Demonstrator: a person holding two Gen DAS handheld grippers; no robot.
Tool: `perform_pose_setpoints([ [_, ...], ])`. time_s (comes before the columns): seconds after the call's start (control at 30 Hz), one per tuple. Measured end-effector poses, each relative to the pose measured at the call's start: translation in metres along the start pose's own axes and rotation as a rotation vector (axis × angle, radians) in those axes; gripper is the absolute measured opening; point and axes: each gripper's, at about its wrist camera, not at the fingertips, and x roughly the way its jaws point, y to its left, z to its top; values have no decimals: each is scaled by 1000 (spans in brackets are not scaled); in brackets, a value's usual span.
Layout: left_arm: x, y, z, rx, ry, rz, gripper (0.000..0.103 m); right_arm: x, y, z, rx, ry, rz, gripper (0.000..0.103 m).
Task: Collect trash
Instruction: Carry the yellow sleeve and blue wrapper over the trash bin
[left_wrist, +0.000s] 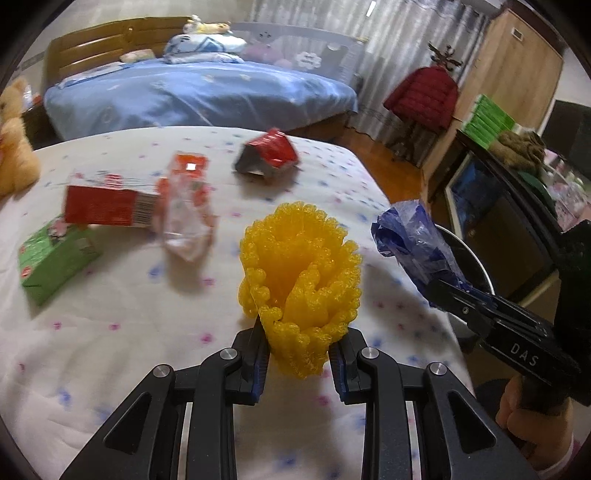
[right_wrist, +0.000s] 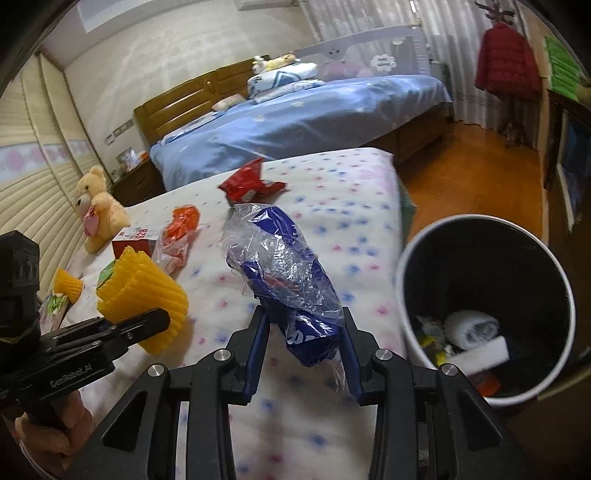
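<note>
Nearest in the left wrist view: left claw (left_wrist: 299, 354) clamped on a yellow foam fruit net (left_wrist: 301, 284), pads pressed into its lower end, net standing up from the jaws above the flowered bed cover (left_wrist: 147, 332). In the right wrist view: right claw (right_wrist: 304, 350) clamped on a crumpled blue and clear plastic bag (right_wrist: 284, 280), bag sticking forward and up from the jaws. Just right of that claw, beside the bed's edge on the floor: round trash bin (right_wrist: 413, 332), white outside and dark inside, with some paper and wrappers at the bottom. A hand (right_wrist: 55, 424) gripping the left tool's handle at lower left. Farther out on the cover: green carton (left_wrist: 51, 258), red box (left_wrist: 107, 206) beside a clear and orange wrapper (left_wrist: 188, 206), a second small yellow net (right_wrist: 68, 284), then a red snack packet (right_wrist: 247, 181) near the far edge. Beyond, a teddy bear (right_wrist: 98, 210), a blue-covered bed (right_wrist: 295, 125) with wooden headboard, and a red jacket (right_wrist: 508, 62) on a stand.
</note>
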Motion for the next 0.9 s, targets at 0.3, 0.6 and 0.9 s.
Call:
perform_pose_setpoints([
  [0.3,12,-27,9,75,24,-61,27,-27,-42,-11,88,-31,-57,37],
  [0.6,27,-49,15,117,46,-92,27,-44,-71,-18,136,-49,-106,37],
  [0.9,41,-76,22,172,54,-114,27,-54,-95,-20,178,-65,-144,37],
])
